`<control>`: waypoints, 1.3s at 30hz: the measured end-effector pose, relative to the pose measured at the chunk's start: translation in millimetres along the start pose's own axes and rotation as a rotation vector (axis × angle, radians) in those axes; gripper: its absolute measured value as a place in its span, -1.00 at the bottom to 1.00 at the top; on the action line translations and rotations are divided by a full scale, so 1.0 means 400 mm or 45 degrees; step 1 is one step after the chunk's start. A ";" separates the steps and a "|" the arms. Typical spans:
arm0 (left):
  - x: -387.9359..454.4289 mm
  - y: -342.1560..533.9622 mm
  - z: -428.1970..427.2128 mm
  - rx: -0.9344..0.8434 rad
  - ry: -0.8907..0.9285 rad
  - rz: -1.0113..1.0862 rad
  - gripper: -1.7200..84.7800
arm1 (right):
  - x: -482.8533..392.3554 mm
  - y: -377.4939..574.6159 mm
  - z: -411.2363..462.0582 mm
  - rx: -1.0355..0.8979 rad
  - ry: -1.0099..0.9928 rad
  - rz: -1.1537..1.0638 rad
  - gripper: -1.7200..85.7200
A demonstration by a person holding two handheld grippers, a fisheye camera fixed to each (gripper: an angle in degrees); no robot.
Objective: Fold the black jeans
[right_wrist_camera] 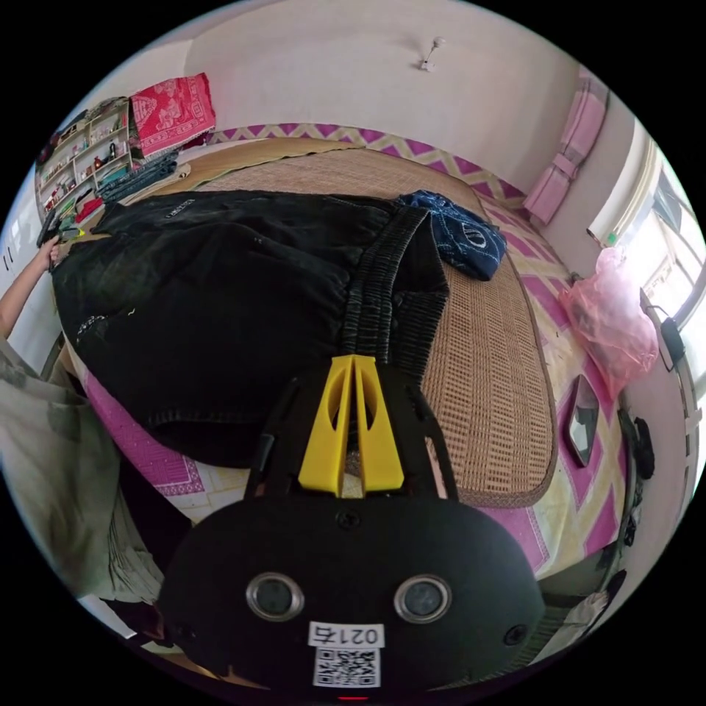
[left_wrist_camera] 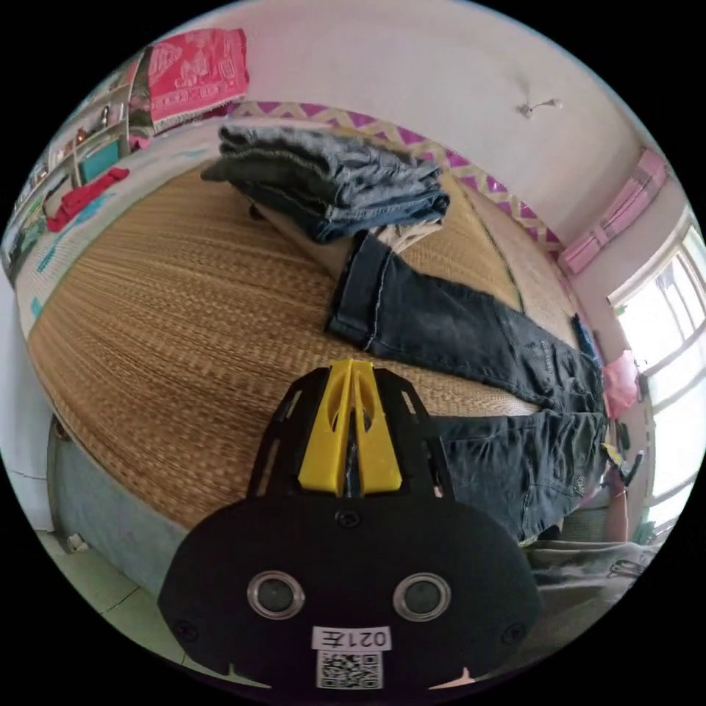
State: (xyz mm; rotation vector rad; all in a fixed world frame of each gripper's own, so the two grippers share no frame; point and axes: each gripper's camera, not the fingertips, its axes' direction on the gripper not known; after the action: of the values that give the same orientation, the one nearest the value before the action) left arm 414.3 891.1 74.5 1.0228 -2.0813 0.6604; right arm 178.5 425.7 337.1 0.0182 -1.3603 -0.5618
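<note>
Nearest to you in the left gripper view, your left gripper (left_wrist_camera: 351, 368) is showing its two yellow jaws pressed together, with a thin strip of dark cloth running in the slit between them, so it is pinching an edge of the black jeans (left_wrist_camera: 471, 331). From there the jeans are stretching away to the right across the woven mat (left_wrist_camera: 169, 316), one leg lying flat with its hem (left_wrist_camera: 360, 294) turned toward the folded stack (left_wrist_camera: 331, 180) of grey and blue denim that is sitting farther back on the mat. Beyond the stack, a red patterned cloth (left_wrist_camera: 195, 70) is hanging near the shelves (left_wrist_camera: 81, 147).

In the right gripper view, your right gripper (right_wrist_camera: 353, 364) is also holding its yellow jaws together, and the ribbed elastic waistband (right_wrist_camera: 382, 279) of the jeans is running straight into their tips; whether both jaws are truly biting it I cannot tell for certain, though they are looking closed on it. The jeans (right_wrist_camera: 220, 294) are spreading out to the left over the mat (right_wrist_camera: 485, 368) and draping over the bed's near edge. At the far left end, a hand (right_wrist_camera: 50, 254) is reaching in at the jeans' far end. Just past the waistband, a crumpled blue garment (right_wrist_camera: 460, 232) is lying on the mat, and farther right a pink plastic bag (right_wrist_camera: 610, 316) is resting by the window (right_wrist_camera: 673, 228).
</note>
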 end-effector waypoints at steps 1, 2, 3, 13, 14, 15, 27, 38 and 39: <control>-0.017 0.016 -0.079 0.080 0.097 -0.021 -0.98 | 0.006 0.002 0.002 0.000 -0.015 0.007 -0.97; -0.028 0.027 -0.115 0.110 0.136 -0.040 -0.98 | 0.009 0.004 0.004 0.000 -0.023 0.011 -0.97; -0.049 0.052 -0.174 0.142 0.190 -0.082 -0.97 | 0.010 0.005 0.005 0.001 -0.024 0.011 -0.97; -0.163 0.363 -0.490 0.158 0.139 -0.392 -0.77 | 0.035 0.025 0.028 0.002 -0.057 0.034 -0.97; -0.174 0.372 -0.494 0.160 0.145 -0.409 -0.77 | 0.051 0.027 0.031 0.005 -0.093 0.067 -0.97; -0.195 0.382 -0.494 0.155 0.168 -0.449 -0.77 | 0.062 0.028 0.033 0.007 -0.120 0.104 -0.97; -0.125 0.280 -0.586 0.098 0.080 -0.383 -0.81 | 0.028 0.053 -0.047 0.162 -0.381 0.387 -0.97; -0.214 0.261 -0.695 0.135 0.208 -0.543 -0.82 | -0.148 0.046 -0.077 0.215 -0.462 0.234 -0.97; -0.231 0.258 -0.701 0.137 0.236 -0.563 -0.82 | -0.153 0.045 -0.075 0.215 -0.474 0.230 -0.97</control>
State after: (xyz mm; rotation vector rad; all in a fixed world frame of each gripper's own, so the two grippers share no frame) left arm 473.9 1185.5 161.2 1.3722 -1.6006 0.6146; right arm 206.9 456.2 280.0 -0.0749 -1.7490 -0.3043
